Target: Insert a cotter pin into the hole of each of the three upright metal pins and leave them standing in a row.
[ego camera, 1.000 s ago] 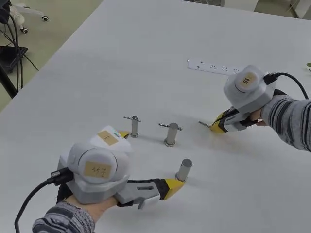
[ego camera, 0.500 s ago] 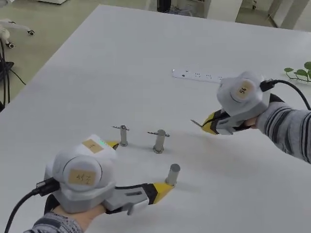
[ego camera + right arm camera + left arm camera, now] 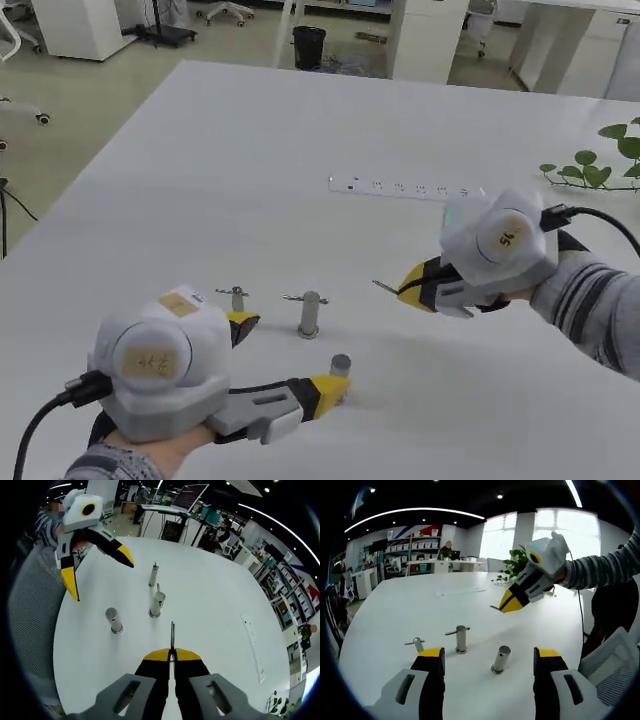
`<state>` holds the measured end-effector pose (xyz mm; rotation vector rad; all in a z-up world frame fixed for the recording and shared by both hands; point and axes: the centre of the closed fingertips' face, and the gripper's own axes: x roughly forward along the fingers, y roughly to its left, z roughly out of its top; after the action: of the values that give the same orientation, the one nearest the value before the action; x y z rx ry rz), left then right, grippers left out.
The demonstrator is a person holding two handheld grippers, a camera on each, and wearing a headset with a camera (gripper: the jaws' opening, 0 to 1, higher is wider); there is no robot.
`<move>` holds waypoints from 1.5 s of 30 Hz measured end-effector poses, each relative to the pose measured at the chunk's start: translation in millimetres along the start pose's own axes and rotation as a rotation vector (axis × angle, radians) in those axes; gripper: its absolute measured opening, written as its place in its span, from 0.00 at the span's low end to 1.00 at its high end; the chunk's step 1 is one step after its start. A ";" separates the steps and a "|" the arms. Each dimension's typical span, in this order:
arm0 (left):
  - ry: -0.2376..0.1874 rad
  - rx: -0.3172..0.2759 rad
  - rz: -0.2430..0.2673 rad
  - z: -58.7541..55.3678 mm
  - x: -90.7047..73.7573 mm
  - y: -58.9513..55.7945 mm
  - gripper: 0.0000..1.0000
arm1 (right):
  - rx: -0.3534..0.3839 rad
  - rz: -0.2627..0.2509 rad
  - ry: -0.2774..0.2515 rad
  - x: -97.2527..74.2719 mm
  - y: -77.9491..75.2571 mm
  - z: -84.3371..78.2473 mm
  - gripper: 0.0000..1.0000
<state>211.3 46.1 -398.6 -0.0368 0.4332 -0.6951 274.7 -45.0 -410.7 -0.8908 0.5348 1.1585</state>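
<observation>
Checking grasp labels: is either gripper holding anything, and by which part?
Right gripper is shut on a cotter pin by one end, the rest sticking out forward. Left gripper is open, holding nothing.

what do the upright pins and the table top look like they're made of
Upright pins: likely steel or aluminium, bare grey with a soft sheen. Table top: smooth matte white, perhaps laminate; the pictures leave that open.

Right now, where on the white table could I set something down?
Free: the wide stretch between the three grey upright metal pins and the long white power strip; the table's left side. Crowded: the near edge, where the open left gripper brackets the bare pin and the right gripper holds a cotter pin.
</observation>
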 end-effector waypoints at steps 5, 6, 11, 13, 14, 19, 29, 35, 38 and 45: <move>-0.016 -0.022 -0.027 6.1 -3.2 -5.8 0.61 | -0.076 0.013 -0.038 -2.7 18.3 17.1 0.00; -0.015 -0.027 -0.033 6.3 -3.9 -7.5 0.60 | -0.087 0.018 -0.047 -3.3 23.0 21.4 0.00; -0.005 -0.048 -0.059 4.4 -5.6 -14.6 0.51 | -0.156 0.042 -0.078 -4.9 41.3 38.0 0.00; 0.002 -0.060 -0.065 2.8 -6.2 -16.6 0.45 | -0.174 0.045 -0.083 -5.2 46.0 42.4 0.00; 0.005 -0.065 -0.071 2.1 -6.5 -18.0 0.42 | -0.187 0.051 -0.090 -5.5 50.4 46.0 0.00; 0.013 -0.106 -0.080 -0.2 -8.0 -21.6 0.33 | -0.257 0.059 -0.104 -5.6 65.9 57.1 0.00; -0.011 -0.244 -0.125 -1.3 -10.8 -28.4 0.16 | -0.353 0.073 -0.129 -6.2 87.8 72.1 0.00; -0.033 -0.307 -0.140 0.2 -13.1 -30.1 0.07 | -0.377 0.080 -0.133 -6.8 94.2 75.8 0.00; -0.033 -0.312 -0.144 -0.4 -13.9 -31.3 0.02 | -0.382 0.083 -0.136 -6.5 95.9 77.1 0.00; -0.043 -0.306 -0.164 0.4 -15.1 -34.7 0.00 | -0.388 0.093 -0.137 -5.6 98.8 78.6 0.00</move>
<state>179.9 28.7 -386.5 -0.3790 0.4959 -0.7824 174.1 29.7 -394.0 -1.1158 0.2433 1.4250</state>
